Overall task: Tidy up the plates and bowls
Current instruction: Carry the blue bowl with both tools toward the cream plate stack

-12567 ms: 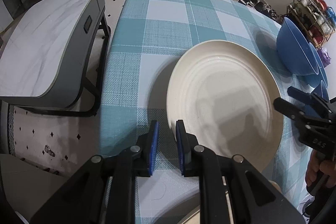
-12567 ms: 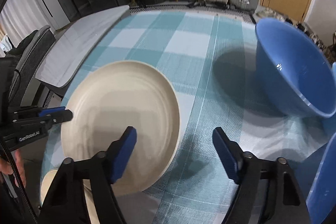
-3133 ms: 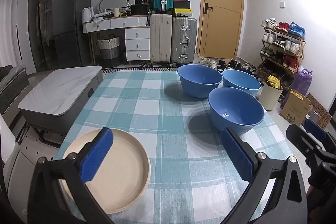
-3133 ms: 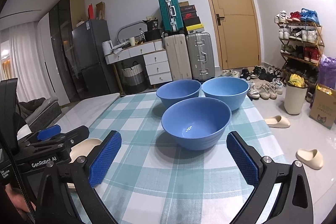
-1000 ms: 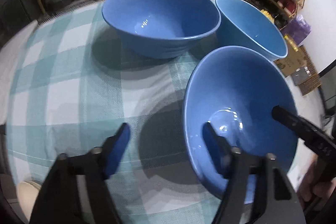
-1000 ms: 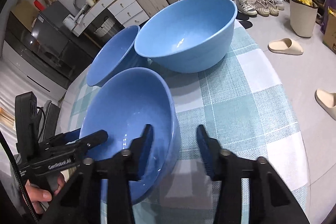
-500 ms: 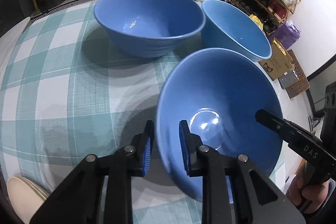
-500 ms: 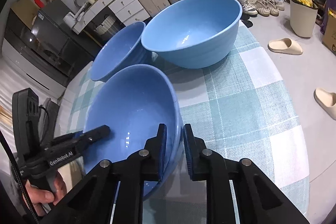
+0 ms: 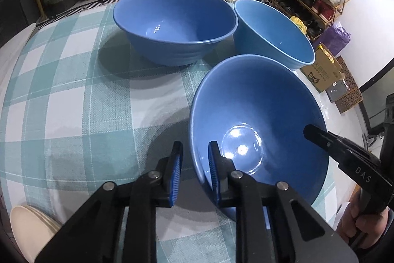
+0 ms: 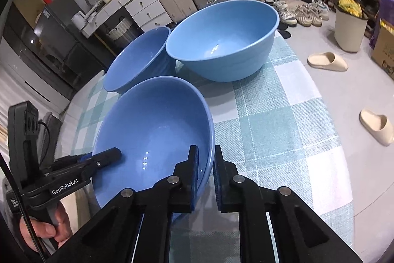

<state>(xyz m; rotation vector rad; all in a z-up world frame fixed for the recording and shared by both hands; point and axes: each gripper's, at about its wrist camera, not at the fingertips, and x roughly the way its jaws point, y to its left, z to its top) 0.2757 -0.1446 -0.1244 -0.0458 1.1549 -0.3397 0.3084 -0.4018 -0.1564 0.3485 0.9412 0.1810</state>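
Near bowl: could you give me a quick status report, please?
Left tool and right tool both clamped on near bowl, opposite rims. Two far bowls close behind, untouched. Plates stacked at left edge.

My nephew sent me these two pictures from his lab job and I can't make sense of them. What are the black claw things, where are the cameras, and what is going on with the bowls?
There is no robot here: a person holds a hand-held gripper in each hand, and each carries a wide-angle camera looking out along its two blue-padded fingers. One picture comes from the left hand-held gripper, the other from the right hand-held gripper. Both are clamped on opposite sides of the rim of the near blue bowl, which looks tilted. On the checked tablecloth stand a second dark blue bowl and a lighter blue bowl. Cream plates sit stacked at the table's near left edge. Suitcases, drawers and shoes fill the room behind.
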